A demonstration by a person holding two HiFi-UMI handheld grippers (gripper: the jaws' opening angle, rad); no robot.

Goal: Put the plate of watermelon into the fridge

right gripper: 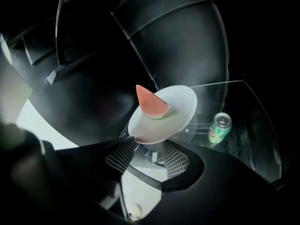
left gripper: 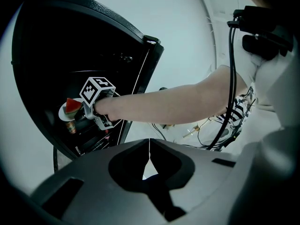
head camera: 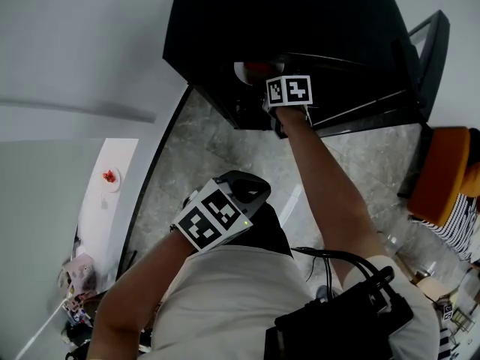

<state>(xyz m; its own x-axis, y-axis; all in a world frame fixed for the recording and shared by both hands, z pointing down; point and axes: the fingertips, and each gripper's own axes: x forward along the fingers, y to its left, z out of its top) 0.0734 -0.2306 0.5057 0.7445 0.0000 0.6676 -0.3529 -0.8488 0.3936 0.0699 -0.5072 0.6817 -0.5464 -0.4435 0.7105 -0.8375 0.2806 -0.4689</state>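
My right gripper (right gripper: 150, 154) reaches into the fridge (head camera: 285, 21), its jaws spread wide and gripping nothing. On the fridge's glass shelf (right gripper: 246, 125) sits the plate (right gripper: 176, 116) with its watermelon slice (right gripper: 152, 104), a green can (right gripper: 219, 127) beside it. My left gripper (left gripper: 149, 150) hangs outside the fridge with its jaws together and empty.

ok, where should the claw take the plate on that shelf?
Probably the near rim of the plate, straight in from the open front: the rim is thin and bare there, the watermelon slice lies further back, and the can stands to its right.
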